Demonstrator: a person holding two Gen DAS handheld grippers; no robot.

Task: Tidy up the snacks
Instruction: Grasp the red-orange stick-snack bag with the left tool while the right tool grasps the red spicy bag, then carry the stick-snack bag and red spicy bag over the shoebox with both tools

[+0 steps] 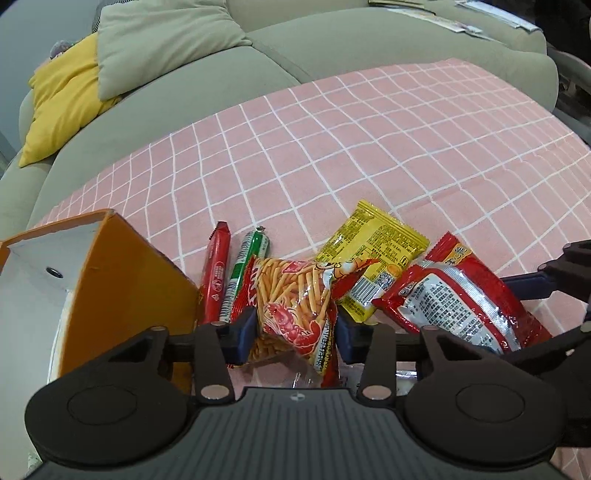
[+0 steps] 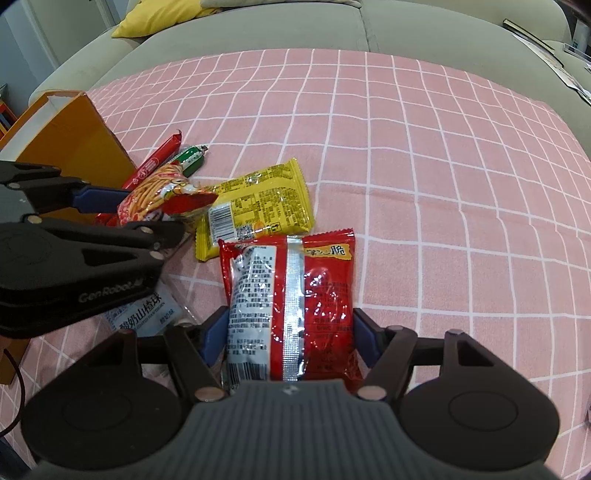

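My left gripper [image 1: 295, 332] is shut on a shrimp-stick bag [image 1: 291, 306], its blue pads pinching the bag's sides; the same bag shows in the right wrist view [image 2: 159, 192], held just off the cloth. My right gripper [image 2: 290, 338] is closed around a red and silver snack bag [image 2: 291, 295], which also shows in the left wrist view [image 1: 461, 295]. A yellow packet [image 1: 373, 258] [image 2: 258, 206] lies between them. A red sausage stick [image 1: 216, 273] and a green one [image 1: 245, 269] lie beside an orange box [image 1: 125, 291] [image 2: 70, 136].
Everything rests on a pink checked cloth [image 1: 351, 147] over a grey-green sofa [image 1: 184, 85] with a yellow cushion [image 1: 62, 99]. A clear bag with Chinese print [image 2: 147, 310] lies under the left gripper. Papers [image 1: 461, 22] lie on the sofa back.
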